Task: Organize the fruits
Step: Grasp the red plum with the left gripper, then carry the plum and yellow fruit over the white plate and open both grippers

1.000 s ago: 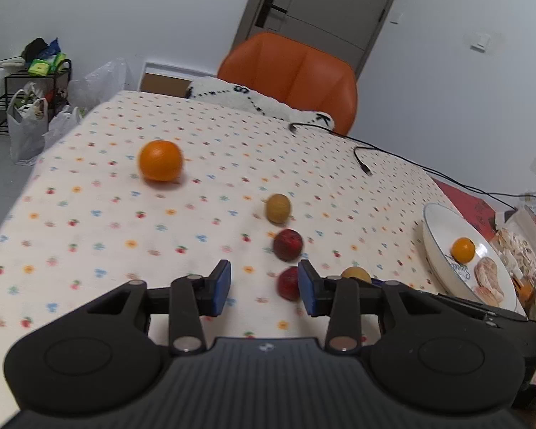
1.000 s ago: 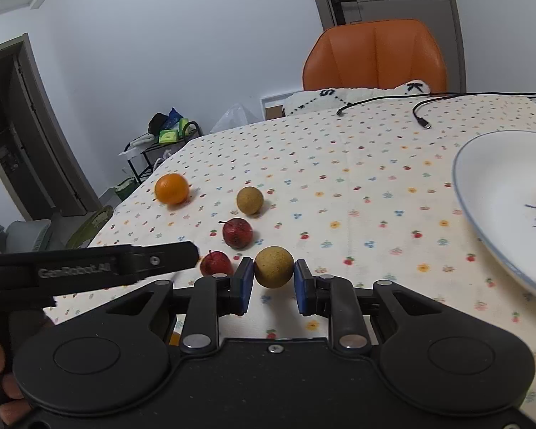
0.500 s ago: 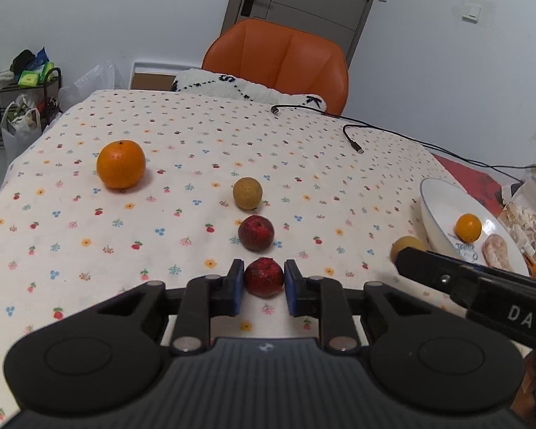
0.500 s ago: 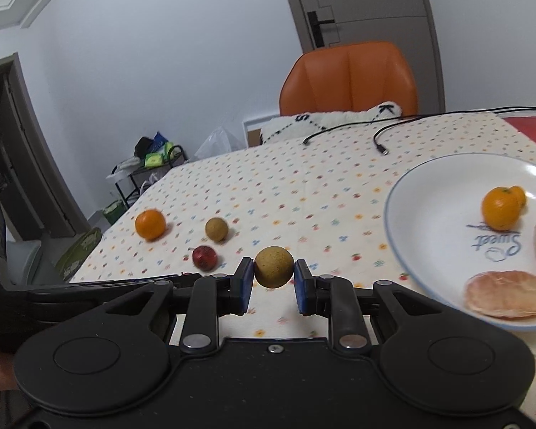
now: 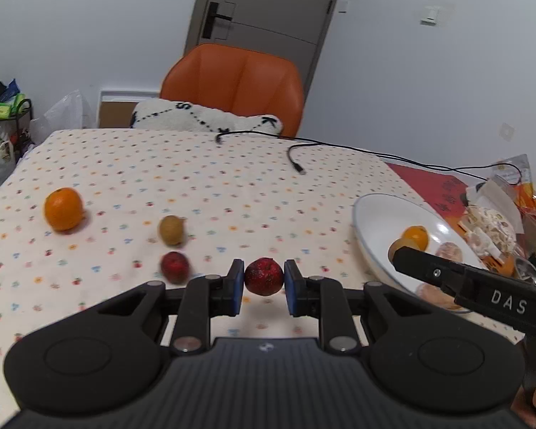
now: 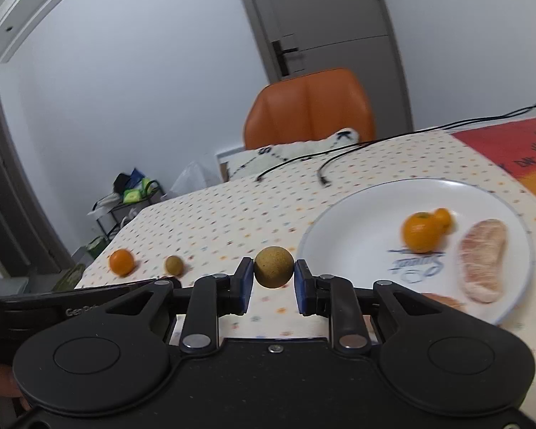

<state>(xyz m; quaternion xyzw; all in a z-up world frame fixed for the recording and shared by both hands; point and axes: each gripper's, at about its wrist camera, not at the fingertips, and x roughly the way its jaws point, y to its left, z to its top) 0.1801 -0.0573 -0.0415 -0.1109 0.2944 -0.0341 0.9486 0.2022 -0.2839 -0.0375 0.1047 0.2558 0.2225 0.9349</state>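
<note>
taking the white plate [image 5: 371, 214] as the landmark and reading left to right: farthest from it on the flowered tablecloth [image 5: 211, 178] sits an orange [image 5: 63, 208], then a small brown fruit [image 5: 170, 229] with a dark red fruit [image 5: 175, 266] just in front of it, all three well apart from the plate. a second ago the left gripper [image 5: 263, 282] was open beside a red fruit [image 5: 264, 276] on the cloth; now its fingers are closed on that fruit and it hangs clear of the cloth, closer to the plate. the right gripper [image 6: 272, 281] keeps its fingers clamped on a round tan fruit [image 6: 273, 267], which has travelled from among the loose fruits to just short of the plate's near rim. on the plate already lie a small orange [image 6: 422, 232] and peeled citrus segments [image 6: 482, 264]. judging by this, both fruits are mid-carry toward the plate, the tan one first, with three left to collect.
</note>
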